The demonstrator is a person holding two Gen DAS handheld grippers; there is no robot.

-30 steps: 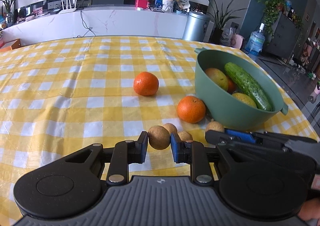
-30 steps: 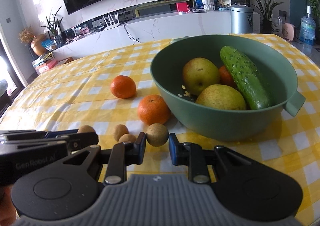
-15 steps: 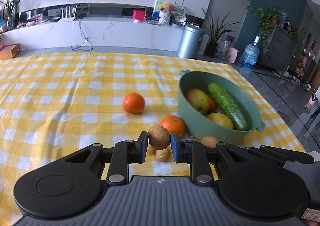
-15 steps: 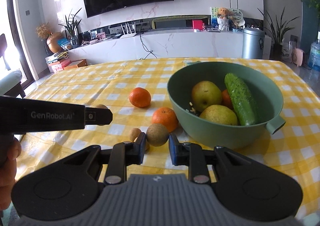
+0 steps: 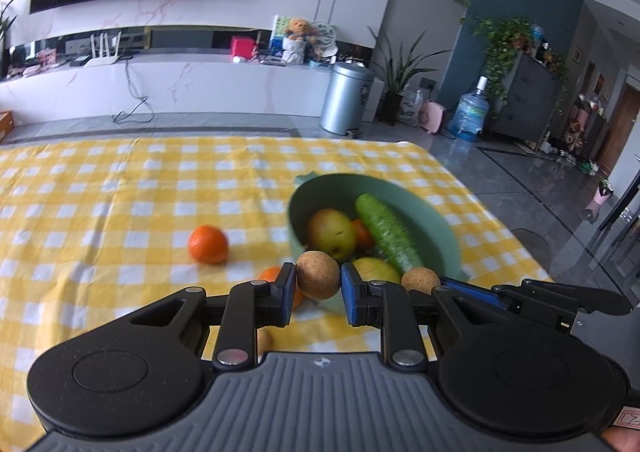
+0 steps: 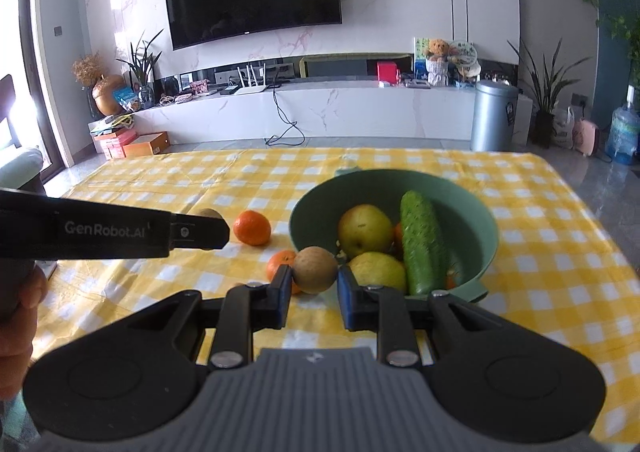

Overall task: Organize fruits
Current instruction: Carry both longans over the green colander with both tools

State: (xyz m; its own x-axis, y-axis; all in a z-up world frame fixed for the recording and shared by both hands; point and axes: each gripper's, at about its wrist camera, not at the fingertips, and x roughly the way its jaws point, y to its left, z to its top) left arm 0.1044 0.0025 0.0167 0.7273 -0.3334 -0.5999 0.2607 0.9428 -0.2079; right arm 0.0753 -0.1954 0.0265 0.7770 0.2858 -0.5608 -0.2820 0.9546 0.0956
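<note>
My left gripper [image 5: 318,288] is shut on a small round brown fruit [image 5: 318,275], held above the yellow checked tablecloth. My right gripper [image 6: 314,286] is shut on a second brown fruit [image 6: 315,269], just in front of the green bowl [image 6: 482,220]. The bowl holds a cucumber [image 6: 422,240], a yellow-red apple [image 6: 364,230], a yellow fruit [image 6: 378,270] and a partly hidden orange. Two oranges [image 6: 252,227] [image 6: 280,262] lie on the cloth left of the bowl. In the left wrist view the right gripper [image 5: 436,286] shows beside mine with its fruit [image 5: 420,279].
One more small brown fruit [image 5: 264,338] lies on the cloth under my left gripper's fingers. The table's right edge [image 5: 500,220] runs close behind the bowl, with dark floor beyond. A person's hand [image 6: 20,308] holds the left gripper at the left border.
Both grippers have risen from the table, each still carrying its brown fruit. The bowl and oranges now look smaller and lower, and the brown fruits left on the cloth have slipped mostly out of sight.
</note>
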